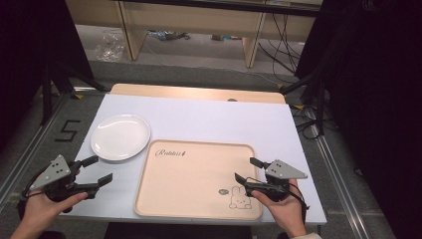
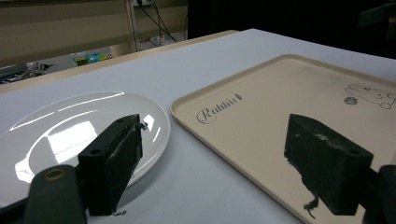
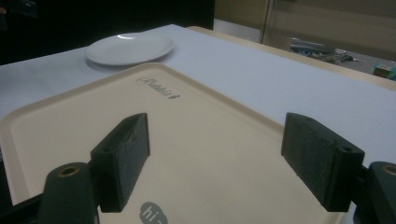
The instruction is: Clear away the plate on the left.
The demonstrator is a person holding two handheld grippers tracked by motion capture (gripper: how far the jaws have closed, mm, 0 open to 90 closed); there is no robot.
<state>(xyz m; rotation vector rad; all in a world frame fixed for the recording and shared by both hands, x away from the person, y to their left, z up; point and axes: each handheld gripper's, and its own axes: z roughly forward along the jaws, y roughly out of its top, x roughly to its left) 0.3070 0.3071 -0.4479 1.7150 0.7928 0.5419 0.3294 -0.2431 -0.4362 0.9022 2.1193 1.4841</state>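
A white round plate (image 1: 120,136) lies on the white table top at the left. Beside it lies a beige tray (image 1: 174,179) printed with the word Rabbit and a small rabbit drawing. My left gripper (image 1: 98,170) hovers near the table's front left corner, just below the plate, jaws wide apart with nothing between them. In the left gripper view the plate (image 2: 70,130) sits behind the left jaw and the tray (image 2: 261,112) spreads to the right. My right gripper (image 1: 248,170) is open over the tray's right edge, empty. The right gripper view looks across the tray (image 3: 93,121) toward the plate (image 3: 128,48).
The white table top (image 1: 214,119) rests on a wooden board whose edge shows at the back. Metal rails run along both sides. Beyond are a wooden desk, cables on the floor and dark curtains.
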